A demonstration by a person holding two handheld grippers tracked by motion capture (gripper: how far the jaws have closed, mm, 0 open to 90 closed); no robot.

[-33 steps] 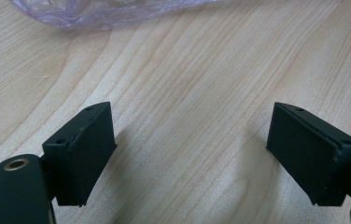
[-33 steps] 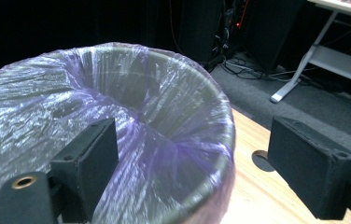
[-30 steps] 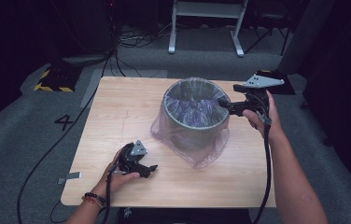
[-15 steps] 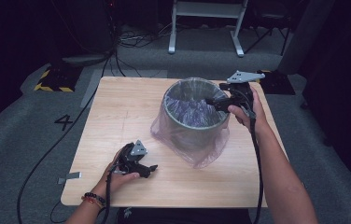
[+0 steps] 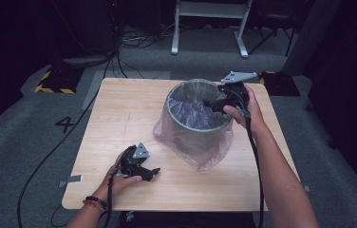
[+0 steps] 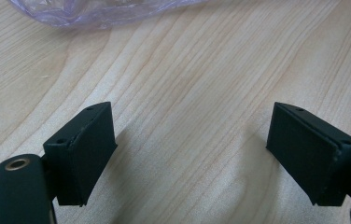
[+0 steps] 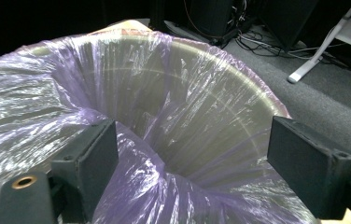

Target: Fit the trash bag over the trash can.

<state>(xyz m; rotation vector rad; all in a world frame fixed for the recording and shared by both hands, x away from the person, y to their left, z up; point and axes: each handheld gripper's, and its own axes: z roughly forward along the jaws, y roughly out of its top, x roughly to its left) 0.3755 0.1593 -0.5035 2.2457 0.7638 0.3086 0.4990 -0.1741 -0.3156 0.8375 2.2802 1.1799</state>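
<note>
Bin liner (image 5: pixel 191 137) drapes over the round bin (image 5: pixel 196 124) mid-table. From above, the right gripper (image 5: pixel 211 104) has slid in over the rim. Its own view shows parted jaws straddling purple film — ungripped. Left gripper (image 6: pixel 192 154) rests open on the table (image 6: pixel 201 84).

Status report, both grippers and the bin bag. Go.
Left gripper open, resting on the table. Right gripper open over the bin rim, purple bag between jaws. Nothing blocking.

One bin (image 5: pixel 196 116) with one purple bag (image 5: pixel 205 154) stands at the right gripper (image 5: pixel 214 105); one table (image 5: pixel 119 109) lies under both grippers, left gripper (image 5: pixel 154 173) included.
</note>
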